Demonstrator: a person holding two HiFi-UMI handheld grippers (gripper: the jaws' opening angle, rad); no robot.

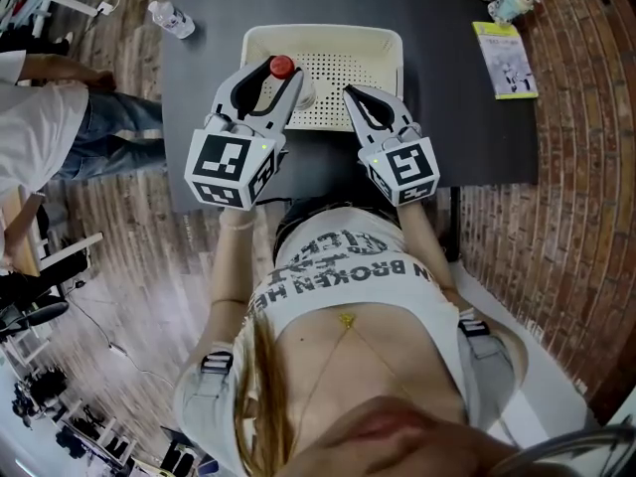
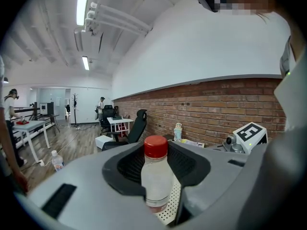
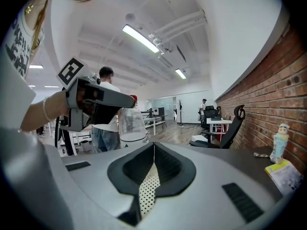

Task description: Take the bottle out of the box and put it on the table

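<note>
Left gripper (image 1: 279,74) grasps 1 clear plastic bottle with red cap (image 2: 155,175) by its body, upright, raised over the white perforated plastic box (image 1: 328,38) on the dark grey table (image 1: 204,78). Right gripper (image 1: 352,94) is clenched and empty, beside the bottle at the box's front edge.

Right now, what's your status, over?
Left gripper shut on bottle, held over box. Right gripper shut, empty. Nothing blocks table left of box.

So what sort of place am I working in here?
Probably an open-plan office or lab workspace: a long brick wall, office chairs at white desks on a wood floor, and overhead strip lights.
</note>
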